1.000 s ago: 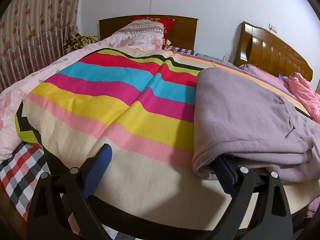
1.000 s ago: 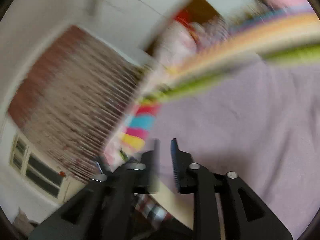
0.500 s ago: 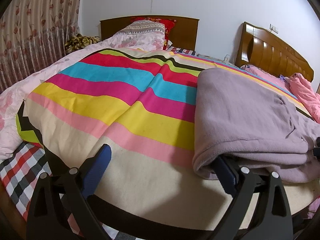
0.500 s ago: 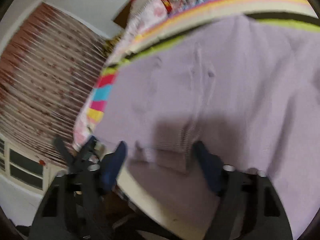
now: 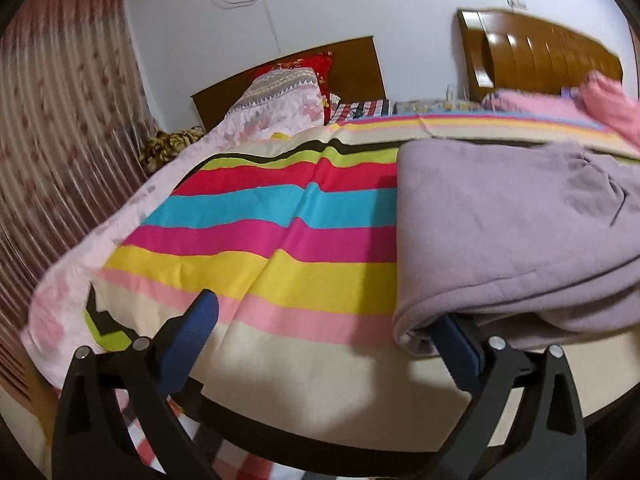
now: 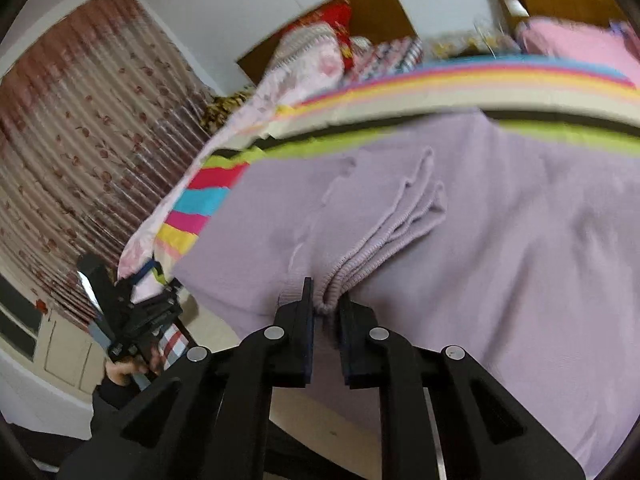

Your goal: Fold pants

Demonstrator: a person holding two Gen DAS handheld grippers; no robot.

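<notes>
Both tongs matter: the right tongs are closing on the pants cuffs between them; the left tongs stand wide apart, opening, so clamp all layers first.

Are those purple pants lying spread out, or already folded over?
Folded over. The pants lie doubled on the striped quilt, and several stacked ribbed edges show near the right gripper.

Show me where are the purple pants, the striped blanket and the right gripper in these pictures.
purple pants (image 6: 500, 260), right wrist view, flat cloth right of the ribbed cuffs.
striped blanket (image 5: 320, 276), left wrist view, on its yellow stripe.
right gripper (image 6: 325, 312), right wrist view, between its fingertips, closing on the cuffs.
</notes>
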